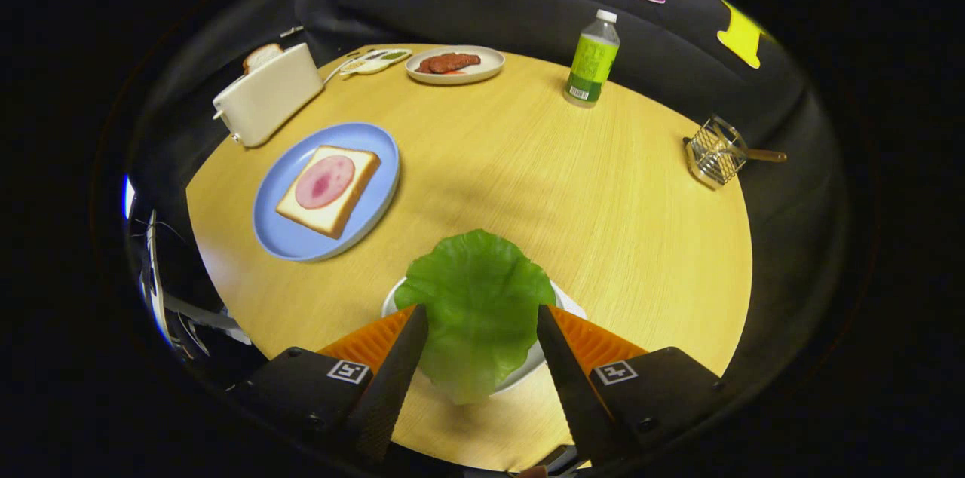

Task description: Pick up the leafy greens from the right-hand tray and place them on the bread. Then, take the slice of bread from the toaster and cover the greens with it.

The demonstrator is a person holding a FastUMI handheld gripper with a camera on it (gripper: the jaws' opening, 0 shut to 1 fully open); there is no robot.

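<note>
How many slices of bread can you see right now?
2. One slice lies on the blue plate under a round of ham, beyond the open gripper; another sticks up from the toaster. More could be hidden inside.

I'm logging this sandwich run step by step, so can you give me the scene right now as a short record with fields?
gripper: fingers on either side of the leafy greens; grip on the leaf cannot be told
leafy greens: one leaf between the fingers, over a white tray
bread: on blue plate, pink ham slice on top, no greens yet
toaster: beyond the plate, one bread slice sticking up
also on table: plate of meat, green bottle, wire rack
</note>
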